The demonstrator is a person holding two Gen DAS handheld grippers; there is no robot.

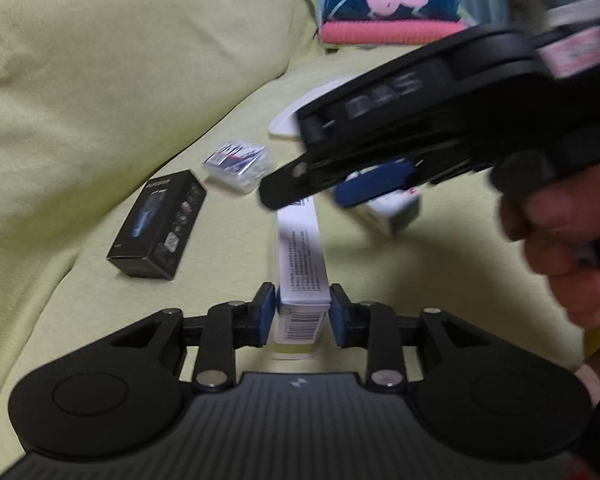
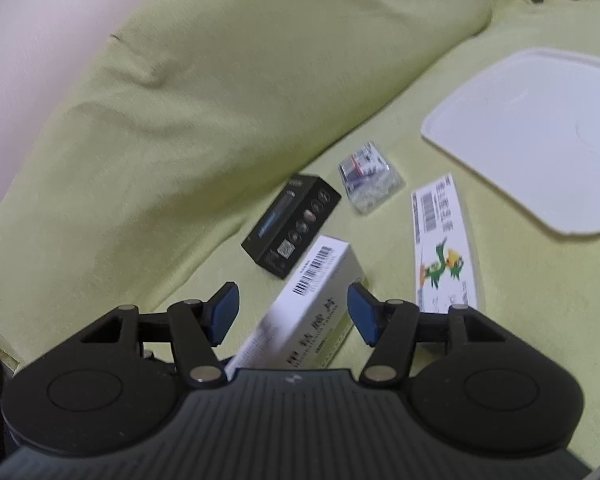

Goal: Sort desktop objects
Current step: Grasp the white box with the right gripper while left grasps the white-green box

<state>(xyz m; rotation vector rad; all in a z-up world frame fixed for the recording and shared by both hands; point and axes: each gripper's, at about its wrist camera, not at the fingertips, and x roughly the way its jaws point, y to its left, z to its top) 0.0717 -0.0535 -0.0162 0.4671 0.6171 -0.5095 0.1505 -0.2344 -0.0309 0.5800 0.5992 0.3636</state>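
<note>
— Left gripper (image 1: pixel 303 312)?
— Clamped on long white carton (image 1: pixel 300 256), pads touching both sides, above green sheet (image 1: pixel 100 120).
— Right gripper (image 2: pixel 293 312)?
— Spread wide, hovering over white medicine box (image 2: pixel 312 300); beside black box (image 2: pixel 290 226), near white tray (image 2: pixel 540 140).

- A yellow-green sheet (image 2: pixel 520 320) covered the surface.
- A big cushion (image 1: pixel 120 60) in the same cloth rose behind.
- A pale pink wall (image 2: pixel 28 20) stood at far left.
- Folded towels (image 1: pixel 392 16) lay at the back.
</note>
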